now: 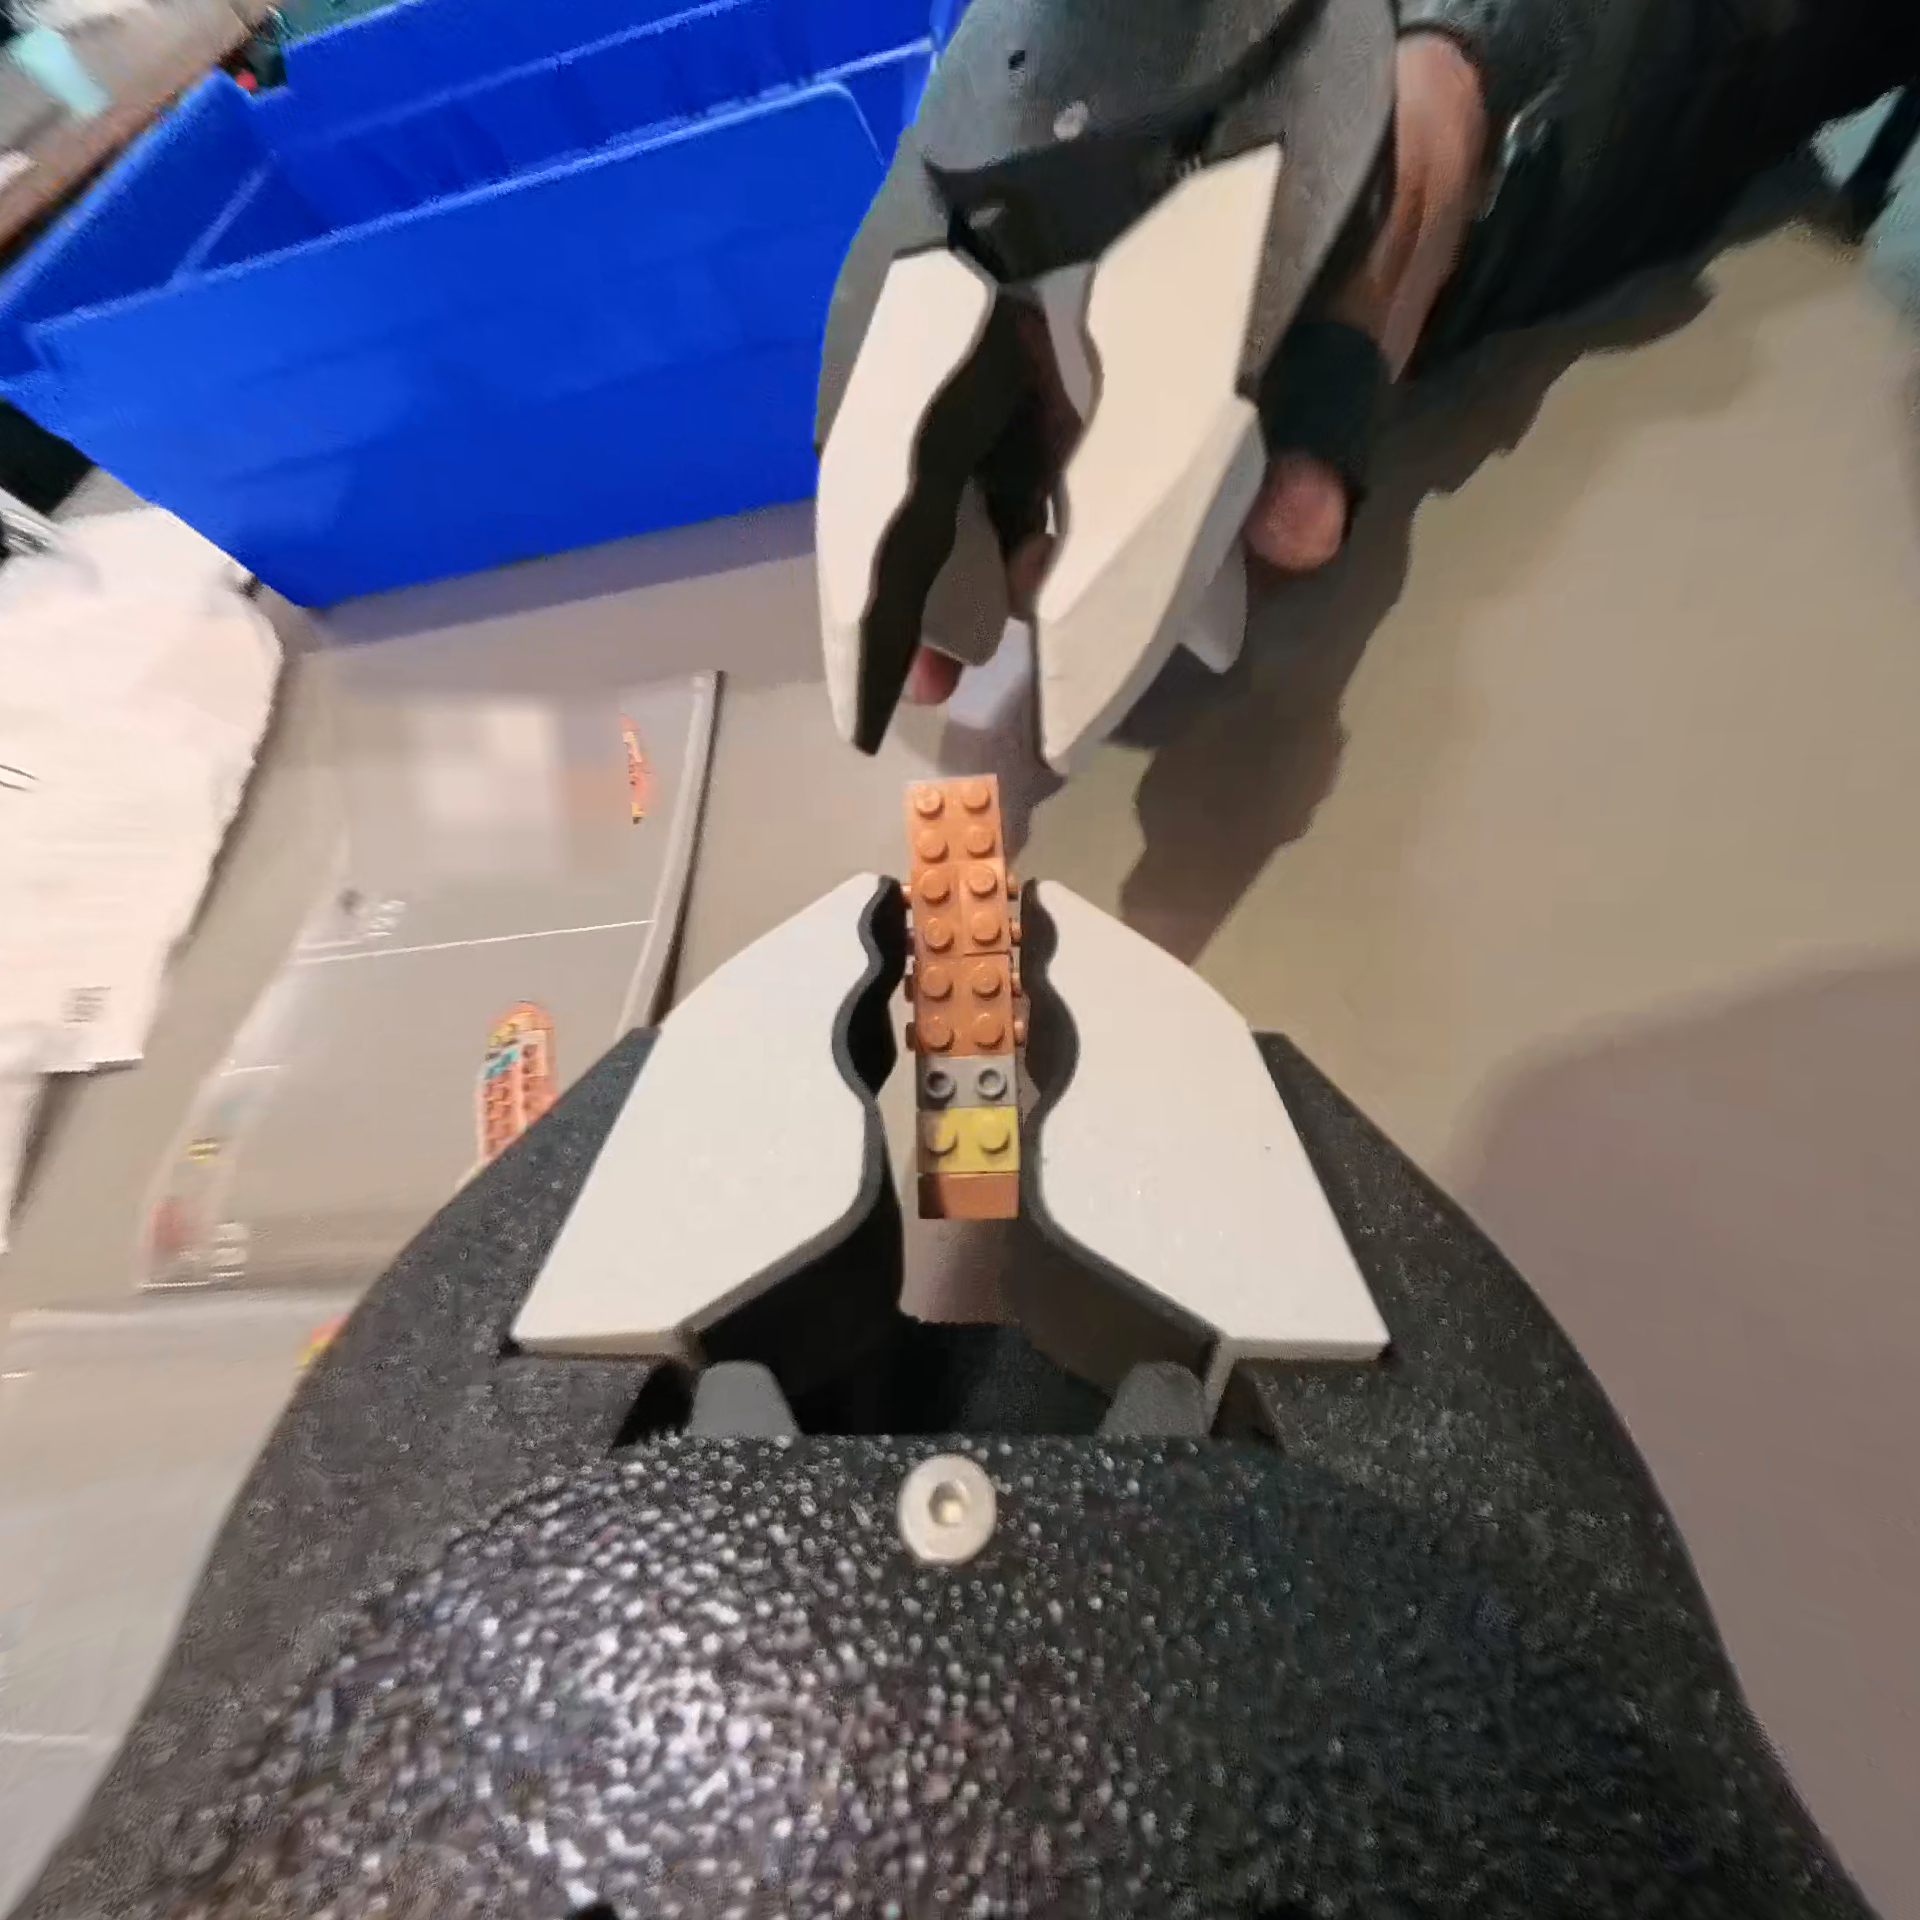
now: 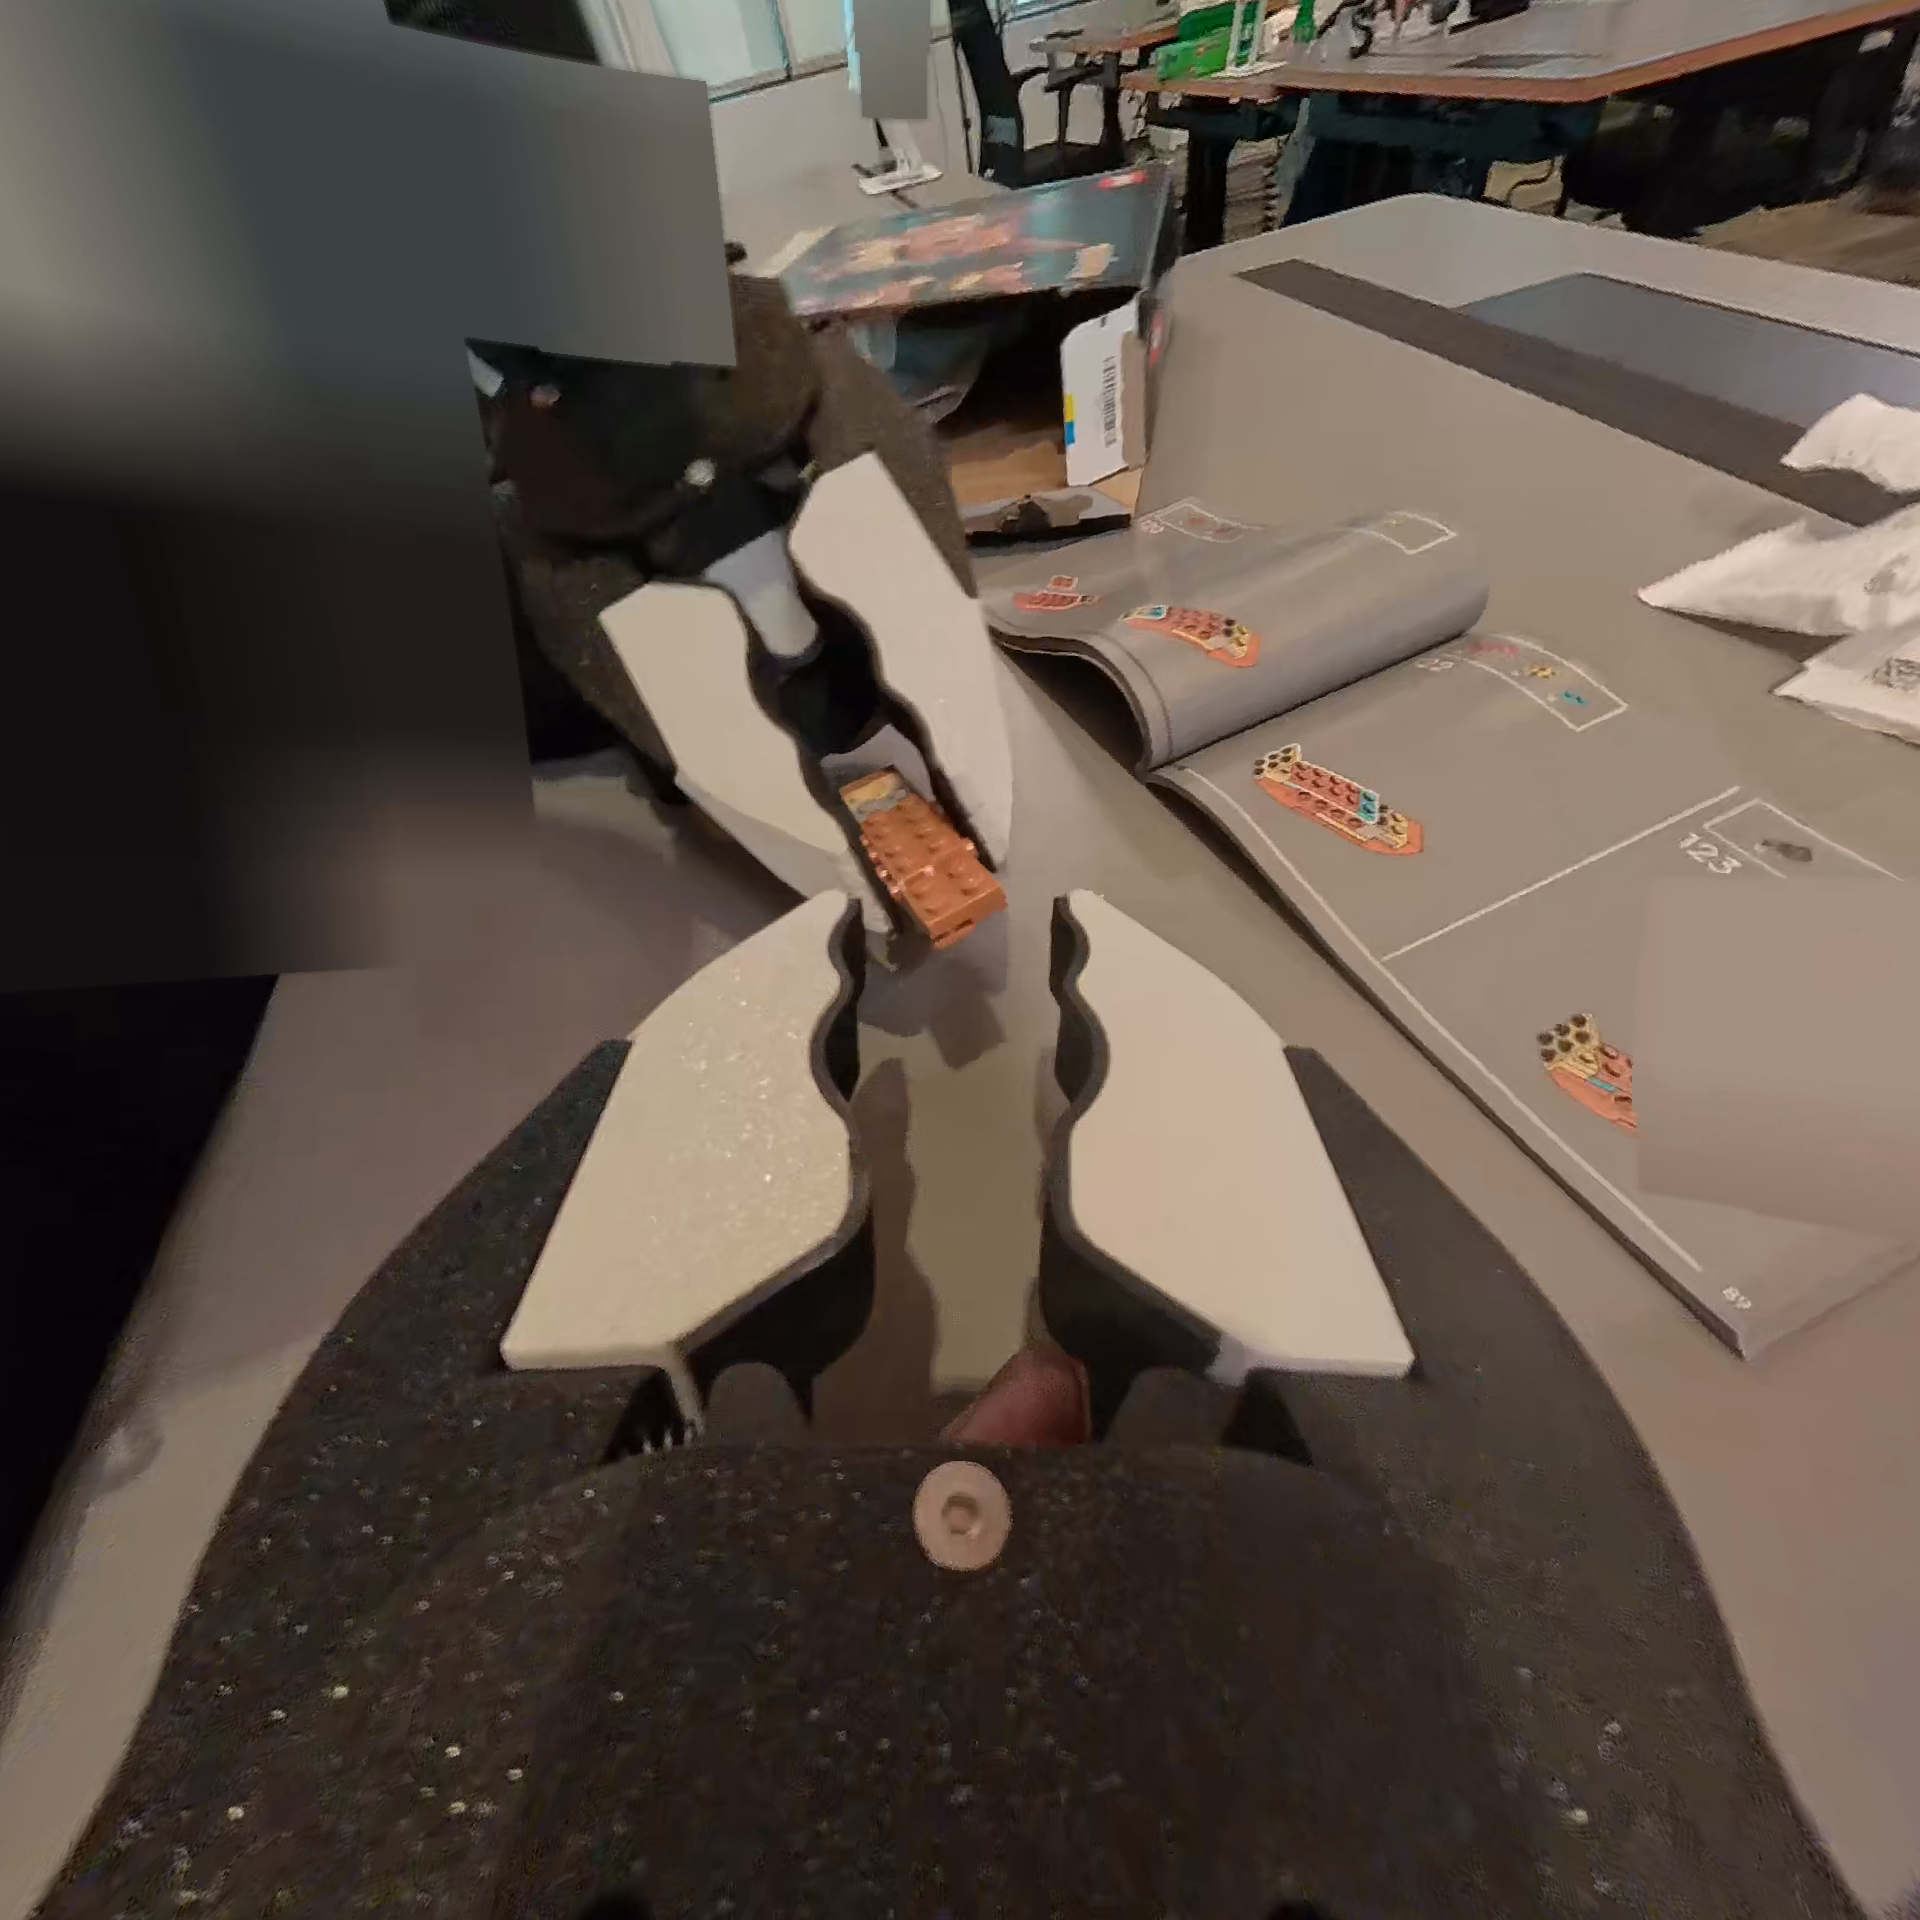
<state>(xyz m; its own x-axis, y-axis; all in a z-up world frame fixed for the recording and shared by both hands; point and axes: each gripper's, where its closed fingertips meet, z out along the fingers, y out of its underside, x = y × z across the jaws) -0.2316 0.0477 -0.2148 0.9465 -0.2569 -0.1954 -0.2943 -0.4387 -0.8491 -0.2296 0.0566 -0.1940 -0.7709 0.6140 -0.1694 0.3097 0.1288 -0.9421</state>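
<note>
Left tongs [image 1: 958,894] pinch a narrow copper-orange studded brick strip with grey and yellow bricks at its near end [image 1: 961,956], pads pressed on both long sides. Strip's long axis runs along the fingers toward 12 o'clock, its far end sticking out past the tips. Right tongs [image 2: 956,914] spread, empty, just beyond that free end. Below: grey tabletop [image 2: 1195,343] with open grey instruction booklet [image 2: 1455,935]; blue plastic bins [image 1: 468,343] at 10 o'clock in the left wrist view.

Left claw [image 1: 961,904] clamped, right claw [image 2: 956,914] agape
</note>
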